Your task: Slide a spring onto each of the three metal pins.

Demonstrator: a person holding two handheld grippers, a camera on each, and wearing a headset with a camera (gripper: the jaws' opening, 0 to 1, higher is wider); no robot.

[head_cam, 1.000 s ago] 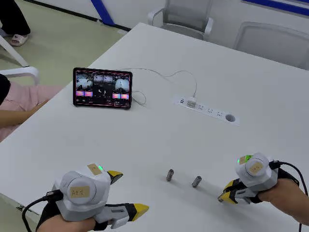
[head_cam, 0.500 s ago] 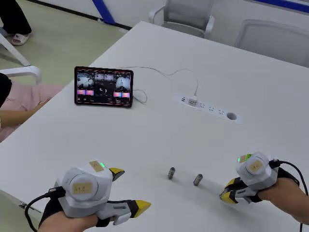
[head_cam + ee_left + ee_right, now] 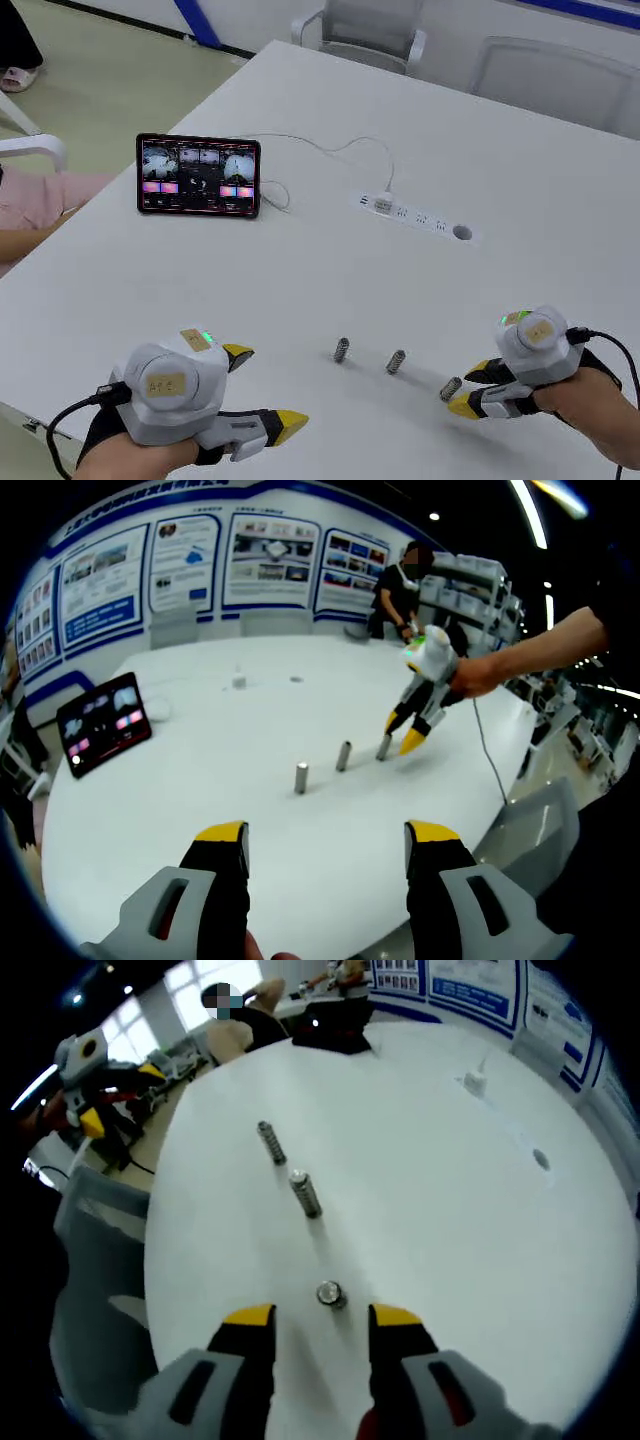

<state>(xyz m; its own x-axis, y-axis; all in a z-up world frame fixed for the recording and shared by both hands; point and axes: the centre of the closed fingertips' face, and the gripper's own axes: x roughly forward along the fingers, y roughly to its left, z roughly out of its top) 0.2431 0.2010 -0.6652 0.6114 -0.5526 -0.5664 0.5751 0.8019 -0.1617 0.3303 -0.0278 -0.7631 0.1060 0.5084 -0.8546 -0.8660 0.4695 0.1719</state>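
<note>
Three pins (image 3: 396, 361) stand in a row, each apparently spring-sleeved; the nearest pin (image 3: 330, 1295) sits just ahead of the right gripper's (image 3: 322, 1317) parted, empty jaws. Judged best: back off straight, tips clear of it. Left gripper (image 3: 325, 832) spread, empty, row well ahead. Smooth white table (image 3: 300, 270); tablet (image 3: 198, 176) far beyond; posters (image 3: 270, 555) line the room.

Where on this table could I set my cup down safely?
Free: the wide white stretch between the tablet, the power strip and the three pins; also the table beyond the power strip. Crowded: the near edge, where the pins stand between the left gripper and right gripper.
</note>
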